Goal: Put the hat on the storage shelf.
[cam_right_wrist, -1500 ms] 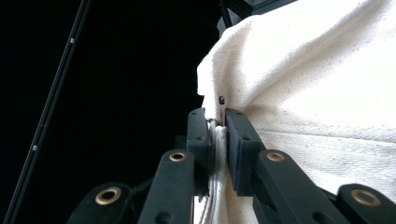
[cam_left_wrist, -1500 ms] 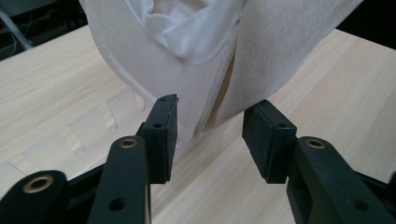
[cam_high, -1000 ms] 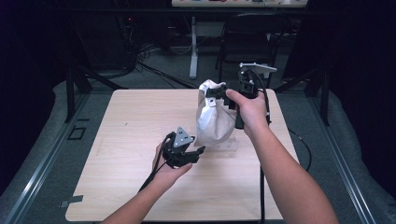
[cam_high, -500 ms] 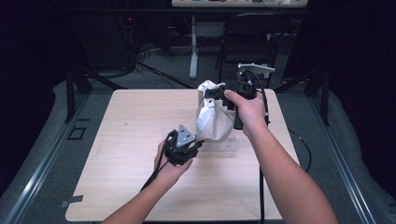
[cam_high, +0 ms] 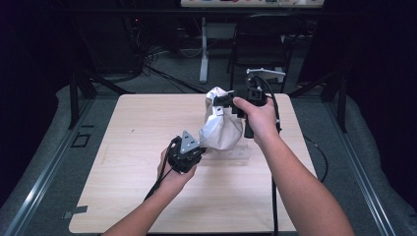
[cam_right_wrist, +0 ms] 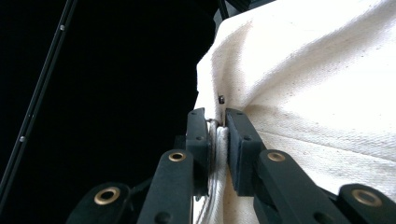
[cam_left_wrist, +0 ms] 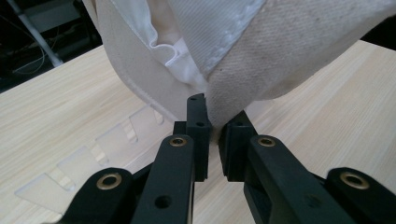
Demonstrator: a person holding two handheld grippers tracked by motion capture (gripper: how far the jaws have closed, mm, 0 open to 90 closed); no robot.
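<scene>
1. In the high view, the left gripper (cam_high: 189,153) sits low over the wooden table (cam_high: 123,162), at the bottom corner of a cream cloth bag (cam_high: 222,129).
2. The left gripper view shows its jaws, which have just been closing, pinched on the bag's (cam_left_wrist: 280,56) lower fold, above a clear plastic strip (cam_left_wrist: 93,158) lying flat on the table.
3. The high view shows the bag hanging between the grippers, its top raised by the right gripper (cam_high: 227,101).
4. The right gripper view shows the jaws clamped on a bag (cam_right_wrist: 327,93) seam, with a clear cord between them.
</scene>
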